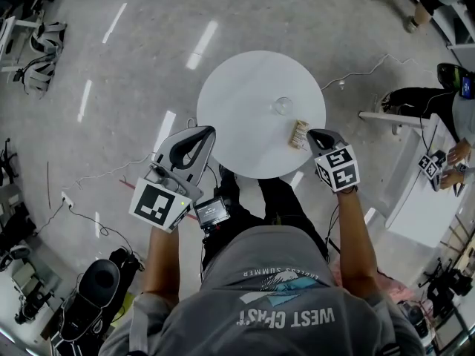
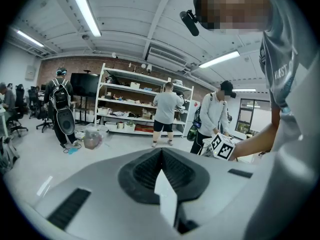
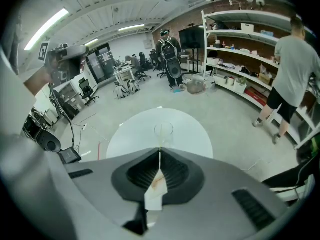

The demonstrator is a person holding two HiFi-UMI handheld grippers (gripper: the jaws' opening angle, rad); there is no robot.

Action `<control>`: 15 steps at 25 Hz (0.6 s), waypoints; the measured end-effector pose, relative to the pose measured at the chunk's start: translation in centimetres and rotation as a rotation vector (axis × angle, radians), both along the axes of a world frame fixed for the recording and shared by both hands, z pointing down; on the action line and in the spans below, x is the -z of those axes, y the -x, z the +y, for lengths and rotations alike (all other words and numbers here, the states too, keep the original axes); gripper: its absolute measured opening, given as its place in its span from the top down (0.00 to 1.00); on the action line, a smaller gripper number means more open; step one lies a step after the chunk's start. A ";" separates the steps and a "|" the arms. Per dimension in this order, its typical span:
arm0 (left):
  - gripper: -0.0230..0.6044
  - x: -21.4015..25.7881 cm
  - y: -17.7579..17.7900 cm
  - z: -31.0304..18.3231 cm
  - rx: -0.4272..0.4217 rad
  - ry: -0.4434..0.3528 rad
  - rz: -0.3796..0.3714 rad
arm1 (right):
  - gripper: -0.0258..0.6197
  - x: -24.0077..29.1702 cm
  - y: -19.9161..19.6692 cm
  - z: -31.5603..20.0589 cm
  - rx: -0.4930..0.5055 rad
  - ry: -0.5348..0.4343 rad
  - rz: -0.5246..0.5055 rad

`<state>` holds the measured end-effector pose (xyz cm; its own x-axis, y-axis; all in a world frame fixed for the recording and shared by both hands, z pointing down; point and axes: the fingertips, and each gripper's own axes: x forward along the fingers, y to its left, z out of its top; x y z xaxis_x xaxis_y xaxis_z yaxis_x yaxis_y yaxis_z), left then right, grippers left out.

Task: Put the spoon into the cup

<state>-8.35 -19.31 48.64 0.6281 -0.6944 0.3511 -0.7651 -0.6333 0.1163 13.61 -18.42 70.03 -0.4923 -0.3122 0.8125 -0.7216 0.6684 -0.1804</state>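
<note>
Left hand-held gripper (image 1: 206, 132) clenched empty, right hand-held gripper (image 1: 315, 135) clenched just beside the spoon (image 1: 298, 134) — light, stiff, we reckon — we'd pinch its handle.

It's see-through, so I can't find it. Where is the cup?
The clear cup stands on the round white table, right of its middle in the head view, just beyond the right gripper.
</note>
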 end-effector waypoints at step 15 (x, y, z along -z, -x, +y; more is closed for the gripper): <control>0.96 0.2 0.6 0.5 0.003 -0.007 -0.002 | 0.95 0.4 0.0 -0.6 -0.025 -0.028 0.017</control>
<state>-8.95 -18.84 48.47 0.6252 -0.6988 0.3477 -0.7674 -0.6315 0.1106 13.62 -19.01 69.68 -0.4706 -0.3473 0.8111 -0.7409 0.6548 -0.1496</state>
